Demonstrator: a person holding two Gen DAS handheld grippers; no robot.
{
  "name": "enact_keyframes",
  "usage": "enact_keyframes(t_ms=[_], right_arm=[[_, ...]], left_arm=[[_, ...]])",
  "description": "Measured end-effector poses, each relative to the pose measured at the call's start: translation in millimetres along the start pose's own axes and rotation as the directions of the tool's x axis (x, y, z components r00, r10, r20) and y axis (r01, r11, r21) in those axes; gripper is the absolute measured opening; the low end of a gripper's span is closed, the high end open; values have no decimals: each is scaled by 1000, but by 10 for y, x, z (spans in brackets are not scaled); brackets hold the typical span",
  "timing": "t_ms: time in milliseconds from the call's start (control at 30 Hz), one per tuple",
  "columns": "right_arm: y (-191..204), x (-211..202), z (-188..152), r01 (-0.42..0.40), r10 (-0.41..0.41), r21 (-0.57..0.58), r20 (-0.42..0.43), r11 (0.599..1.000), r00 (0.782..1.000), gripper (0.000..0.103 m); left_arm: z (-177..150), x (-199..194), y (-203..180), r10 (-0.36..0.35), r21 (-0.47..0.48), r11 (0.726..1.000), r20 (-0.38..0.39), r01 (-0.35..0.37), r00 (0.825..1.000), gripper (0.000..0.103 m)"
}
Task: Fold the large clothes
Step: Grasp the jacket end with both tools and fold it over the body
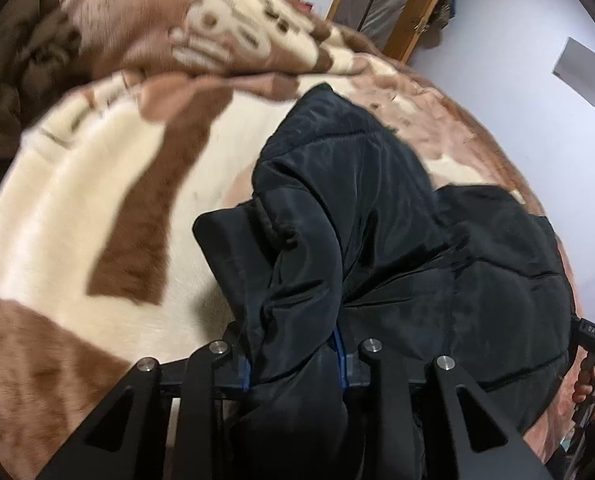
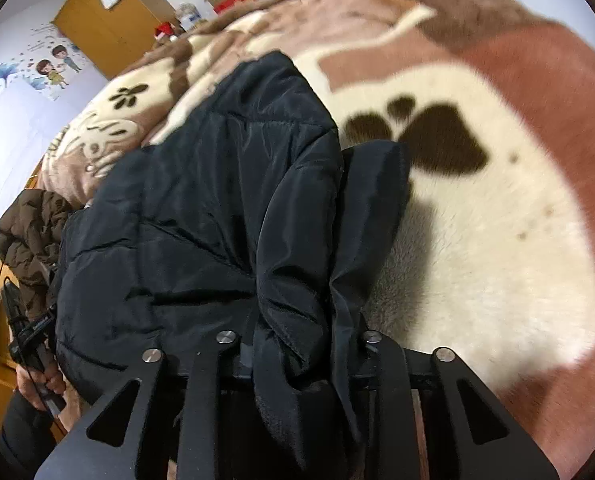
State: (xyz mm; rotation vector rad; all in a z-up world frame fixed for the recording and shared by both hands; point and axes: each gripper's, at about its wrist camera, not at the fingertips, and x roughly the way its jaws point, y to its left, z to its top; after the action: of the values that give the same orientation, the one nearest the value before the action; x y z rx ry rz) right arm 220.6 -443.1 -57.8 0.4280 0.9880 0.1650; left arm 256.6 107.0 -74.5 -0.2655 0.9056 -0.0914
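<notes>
Left wrist view first: the left gripper (image 1: 295, 364) has a bunched fold of the black padded jacket (image 1: 377, 208) pinched between its jaws, fabric spilling over both sides and down below the fingers. From this grip the jacket runs away up the frame, its long axis pointing towards the folded-back ridge of the brown-and-cream blanket (image 1: 77, 200). The bulk of the jacket lies to the right of the jaws, bulging towards the other handle at the frame's edge.

Right wrist view now: the right gripper (image 2: 301, 354) is likewise clamped on a gathered edge of the jacket (image 2: 217, 184), cloth wedged between the jaws. Here the mass sits left of the grip, and the jacket again stretches away from the jaws across the blanket (image 2: 497, 220), towards the wooden door (image 2: 109, 28).

So each gripper holds one end of the near edge, neither nearer than the other. My read: the near edge travels forward along that axis onto the far end.
</notes>
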Motion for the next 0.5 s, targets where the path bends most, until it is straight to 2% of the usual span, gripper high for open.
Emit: enact_keyframes(t_ms=[267, 500], right_arm=[[175, -618, -272, -52, 53, -31, 56, 998, 997, 23], [231, -843, -461, -78, 80, -34, 65, 996, 995, 23]], left_arm=[[-187, -789, -31, -38, 28, 999, 77, 36, 996, 28], [-323, -1077, -35, -42, 18, 999, 95, 41, 995, 28]])
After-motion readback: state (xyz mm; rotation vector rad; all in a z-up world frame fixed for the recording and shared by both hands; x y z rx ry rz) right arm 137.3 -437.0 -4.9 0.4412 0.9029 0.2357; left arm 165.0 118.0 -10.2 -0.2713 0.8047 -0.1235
